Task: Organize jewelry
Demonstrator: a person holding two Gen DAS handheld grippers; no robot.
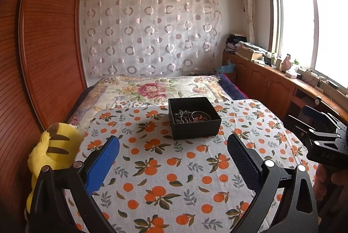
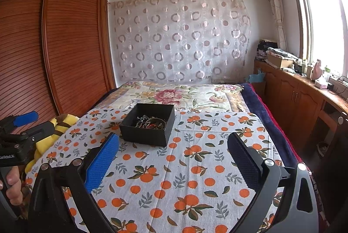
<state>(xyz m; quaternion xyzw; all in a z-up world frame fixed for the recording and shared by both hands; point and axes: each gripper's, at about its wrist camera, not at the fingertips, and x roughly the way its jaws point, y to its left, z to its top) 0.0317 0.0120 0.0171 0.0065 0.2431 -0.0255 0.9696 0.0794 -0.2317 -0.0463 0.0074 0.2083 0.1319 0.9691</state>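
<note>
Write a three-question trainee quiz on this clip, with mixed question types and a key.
1. True or false: the black box has its lid on.
2. Where does the jewelry lie? A) scattered on the orange-print cloth B) inside the box C) in the right gripper
3. Fill in: the yellow toy lies by the cloth's ____ edge.

Key: 1 false, the box is open. 2 B. 3 left, near the left gripper; both grippers are open and empty.
</note>
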